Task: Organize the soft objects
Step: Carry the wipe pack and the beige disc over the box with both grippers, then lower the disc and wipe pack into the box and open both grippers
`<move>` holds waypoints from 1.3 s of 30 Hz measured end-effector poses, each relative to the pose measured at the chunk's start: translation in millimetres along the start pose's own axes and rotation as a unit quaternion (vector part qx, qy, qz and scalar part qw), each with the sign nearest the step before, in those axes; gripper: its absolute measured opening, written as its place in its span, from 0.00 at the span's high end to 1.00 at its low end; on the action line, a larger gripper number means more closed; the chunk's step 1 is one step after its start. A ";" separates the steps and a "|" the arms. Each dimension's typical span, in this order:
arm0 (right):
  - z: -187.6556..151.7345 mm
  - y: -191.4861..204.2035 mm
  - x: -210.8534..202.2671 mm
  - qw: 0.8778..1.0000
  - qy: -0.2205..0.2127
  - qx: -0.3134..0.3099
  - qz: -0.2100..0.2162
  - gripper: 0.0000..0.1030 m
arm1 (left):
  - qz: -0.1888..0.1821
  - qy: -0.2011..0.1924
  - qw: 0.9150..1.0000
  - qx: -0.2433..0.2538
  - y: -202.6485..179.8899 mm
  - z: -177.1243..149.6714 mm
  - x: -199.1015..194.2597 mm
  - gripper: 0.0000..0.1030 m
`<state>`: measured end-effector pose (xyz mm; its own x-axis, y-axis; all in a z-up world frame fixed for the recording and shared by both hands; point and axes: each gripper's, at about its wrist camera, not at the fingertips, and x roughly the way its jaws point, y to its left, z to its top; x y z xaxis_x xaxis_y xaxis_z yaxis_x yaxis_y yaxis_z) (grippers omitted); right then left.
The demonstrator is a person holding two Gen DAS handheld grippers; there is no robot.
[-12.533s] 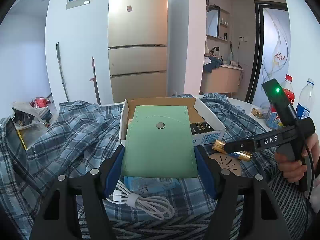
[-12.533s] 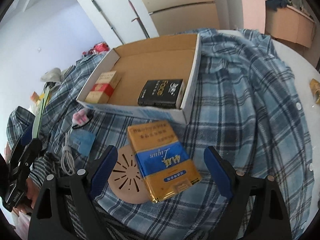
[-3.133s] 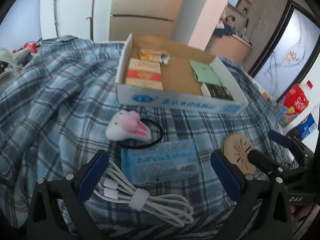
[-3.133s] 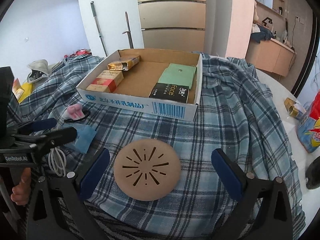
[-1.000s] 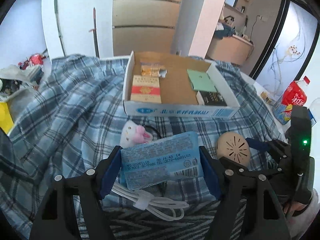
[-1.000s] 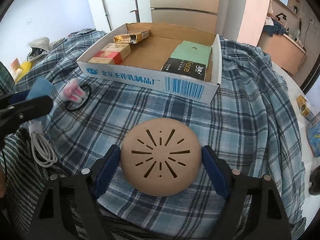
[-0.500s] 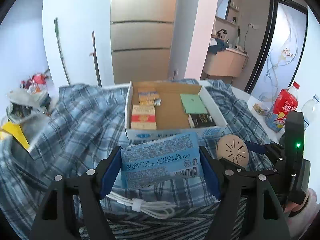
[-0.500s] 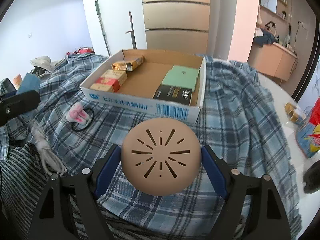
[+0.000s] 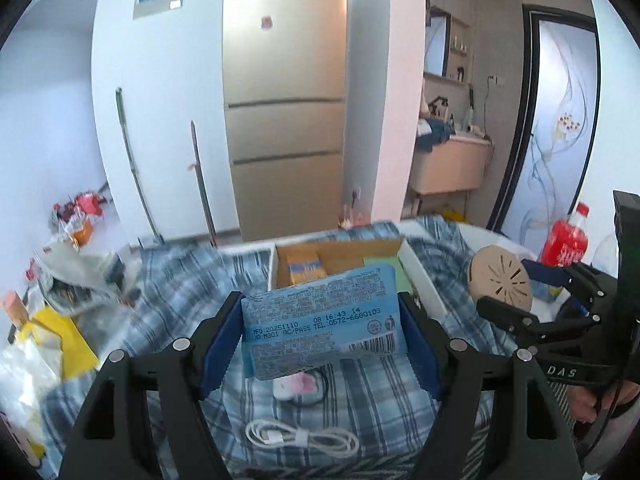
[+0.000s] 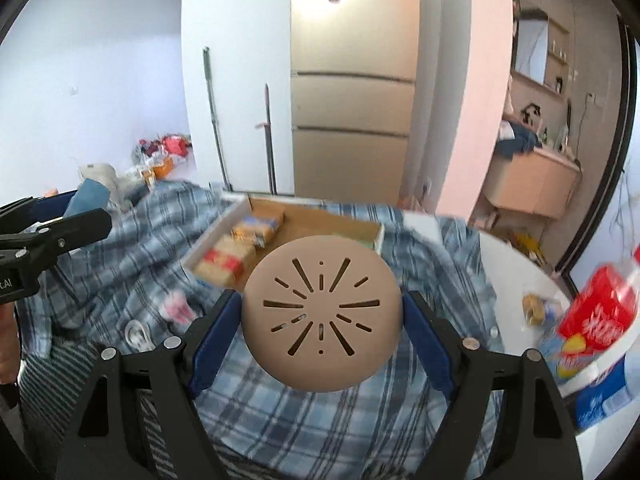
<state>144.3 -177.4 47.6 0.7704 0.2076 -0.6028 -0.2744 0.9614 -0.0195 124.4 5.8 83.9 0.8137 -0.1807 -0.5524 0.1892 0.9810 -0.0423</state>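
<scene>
While the left wrist view looks along the left tool (image 9: 320,344), its blue pads are clenched on the short ends of a pale blue wipes pack (image 9: 322,320), which hangs clear above the plaid cloth (image 9: 180,280). By its crinkled film the pack looks light and squashy, likely a little slick; pinching it across its width, as here, seems sound, though a hard squeeze would probably buckle it and a light one might let it slip. Ahead of the tool lies the open box (image 9: 416,276), partly hidden behind the pack. Below the pack, near the tool's base, lie a pink plush hair tie (image 9: 298,386) and a coiled white cable (image 9: 300,438). To the tool's right the other tool carries the tan disc (image 9: 500,282).

Seen from the right wrist, the right tool (image 10: 322,320) grips that slotted tan disc (image 10: 322,314) edge to edge, its pads touching opposite sides of the rim. The disc looks thin, light and rubbery, so it would likely flex or pop out if squeezed off-centre; holding it across the full diameter is probably the steadiest way. The box (image 10: 224,232) sits just beyond the disc, already holding several packets, with bare cardboard floor behind the disc where both soft things could go. Off to the tool's left the left tool (image 10: 48,224) shows, with a corner of the blue pack in it. At the far right, on the bare table (image 10: 508,264), stands a red-labelled bottle (image 10: 596,308), blurred.
</scene>
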 end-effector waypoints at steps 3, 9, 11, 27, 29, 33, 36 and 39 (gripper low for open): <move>16.1 4.6 1.5 1.000 -0.009 0.003 0.016 0.22 | -0.005 -0.017 1.000 -0.008 2.2 16.4 -6.0 0.26; 43.0 15.1 13.6 1.000 -0.013 0.009 0.023 0.21 | 0.006 -0.034 0.999 -0.005 -1.4 50.6 -1.0 0.26; 49.9 15.3 22.5 0.999 -0.004 0.021 0.027 0.21 | 0.008 -0.032 0.999 -0.007 -1.1 62.2 6.4 0.26; 45.2 29.4 146.8 0.988 0.121 0.075 0.052 0.21 | 0.020 0.005 0.999 -0.040 30.9 54.9 74.9 0.26; 38.3 30.7 165.2 0.986 0.139 0.081 0.054 0.21 | -0.015 0.023 0.997 -0.066 42.9 52.0 87.9 0.26; 18.2 25.7 198.5 0.977 0.182 0.097 0.055 0.21 | -0.004 0.033 0.997 -0.071 51.5 49.1 98.5 0.26; 7.5 26.5 210.2 0.974 0.197 0.096 0.056 0.21 | -0.010 0.044 0.996 -0.079 56.3 48.1 106.0 0.26; 3.4 26.9 215.6 0.973 0.202 0.093 0.058 0.21 | -0.003 0.059 0.995 -0.079 58.1 44.5 116.9 0.26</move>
<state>305.0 -106.2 -80.2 0.4408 0.2650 -0.8576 -0.2081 0.9596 0.1895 254.9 38.6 53.9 0.7411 -0.1868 -0.6449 0.0979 0.9803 -0.1715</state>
